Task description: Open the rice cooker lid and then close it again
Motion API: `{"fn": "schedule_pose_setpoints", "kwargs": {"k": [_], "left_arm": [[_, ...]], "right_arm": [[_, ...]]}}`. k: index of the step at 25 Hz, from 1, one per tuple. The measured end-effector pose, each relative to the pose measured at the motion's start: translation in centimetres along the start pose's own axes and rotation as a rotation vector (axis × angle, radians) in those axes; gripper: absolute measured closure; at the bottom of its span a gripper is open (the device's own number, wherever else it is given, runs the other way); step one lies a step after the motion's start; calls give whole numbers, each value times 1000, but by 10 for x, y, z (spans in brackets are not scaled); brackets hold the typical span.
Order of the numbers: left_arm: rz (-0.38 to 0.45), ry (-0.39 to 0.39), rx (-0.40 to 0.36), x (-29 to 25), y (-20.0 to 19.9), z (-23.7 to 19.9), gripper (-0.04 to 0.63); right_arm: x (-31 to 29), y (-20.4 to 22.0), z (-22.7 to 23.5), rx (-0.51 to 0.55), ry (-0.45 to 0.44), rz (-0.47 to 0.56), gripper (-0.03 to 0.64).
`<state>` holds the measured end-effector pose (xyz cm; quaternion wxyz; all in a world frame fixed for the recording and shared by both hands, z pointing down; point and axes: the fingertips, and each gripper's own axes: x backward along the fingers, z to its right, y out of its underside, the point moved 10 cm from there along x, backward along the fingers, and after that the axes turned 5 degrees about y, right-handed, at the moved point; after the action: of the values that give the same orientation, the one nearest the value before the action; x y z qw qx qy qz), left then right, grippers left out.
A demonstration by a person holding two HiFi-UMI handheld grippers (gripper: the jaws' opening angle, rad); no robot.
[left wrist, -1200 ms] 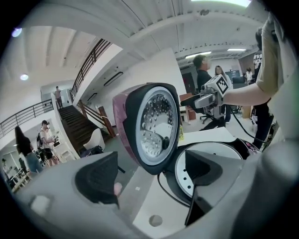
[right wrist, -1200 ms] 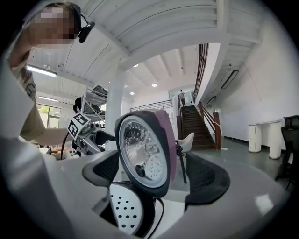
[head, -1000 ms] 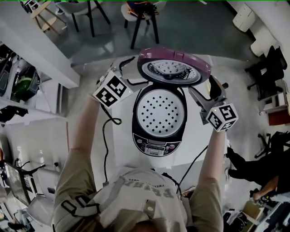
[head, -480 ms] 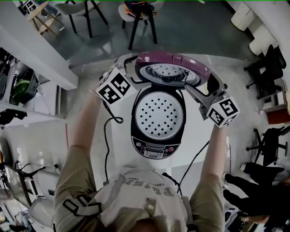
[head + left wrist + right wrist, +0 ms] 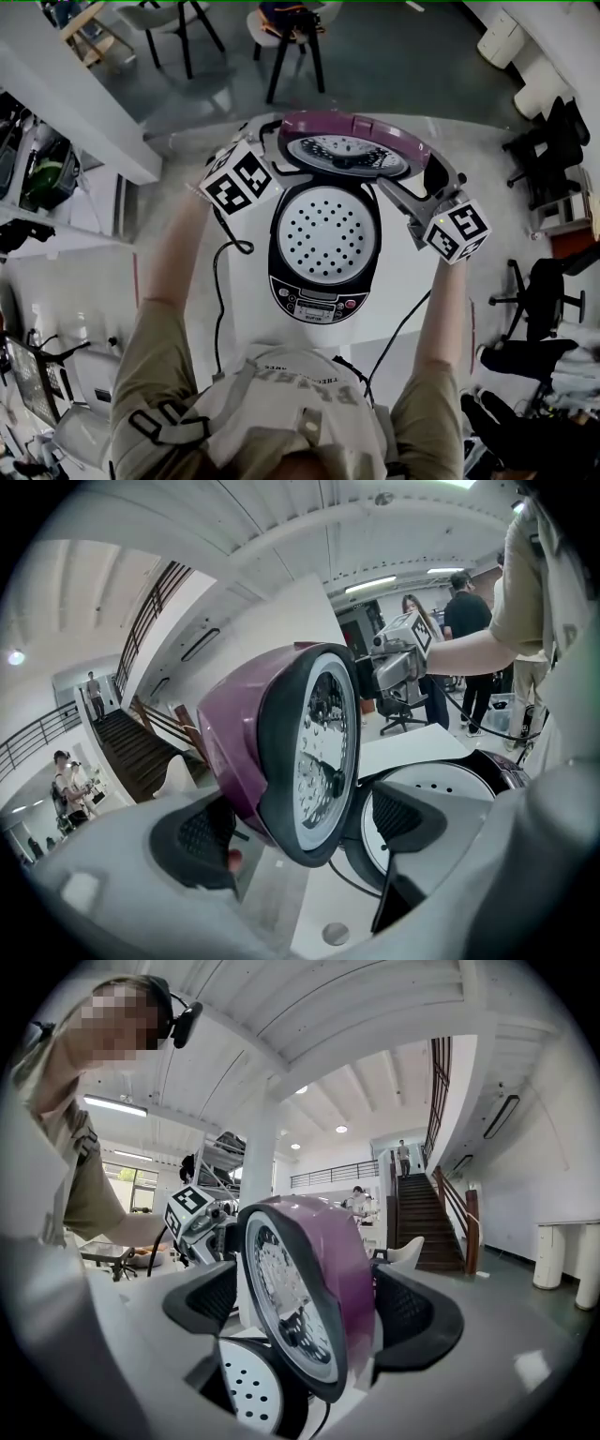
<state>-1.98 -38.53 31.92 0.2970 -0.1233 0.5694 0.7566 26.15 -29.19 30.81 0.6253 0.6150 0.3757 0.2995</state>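
Left gripper (image 5: pixel 302 817): I see its jaws spread wide astride the left edge of the raised lid (image 5: pixel 281 733). The outer pad sits close to the purple shell. The inner pad stands clear of the metal underside, so nothing is clamped.
Right gripper (image 5: pixel 309 1312): The jaws are just as wide and straddle the lid's right edge. The lid fills the space between the pads, and I can find no gap on either side, so I take this as a grip on the lid.
Lid position: It stands nearly upright at the far side of the rice cooker (image 5: pixel 323 281), between my two grippers. Its silvery underside is turned toward me and beaded with droplets.
Cooker opening: It is uncovered, with a white perforated tray (image 5: pixel 326 230) lying inside.
Control panel (image 5: pixel 319 307): It is on the near face of the cooker, closest to my chest.
Table (image 5: pixel 412 309): It is white, and the cooker stands about mid-table.
Cable (image 5: pixel 218 309): A black cable runs along the table's left edge, beside my left arm.
Beyond the table: Dark-legged chairs (image 5: pixel 295 37) stand on the grey floor.
Background: A staircase (image 5: pixel 422 1213) rises behind the lid in the right gripper view.
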Motion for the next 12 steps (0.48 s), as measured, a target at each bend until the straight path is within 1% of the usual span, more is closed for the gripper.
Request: {"fn": "schedule_pose_setpoints", "kwargs": {"k": [12], "left_arm": [[-45, 8, -1, 18, 1, 40, 121]], "right_arm": [[26, 7, -30, 13, -34, -16, 173]]}}
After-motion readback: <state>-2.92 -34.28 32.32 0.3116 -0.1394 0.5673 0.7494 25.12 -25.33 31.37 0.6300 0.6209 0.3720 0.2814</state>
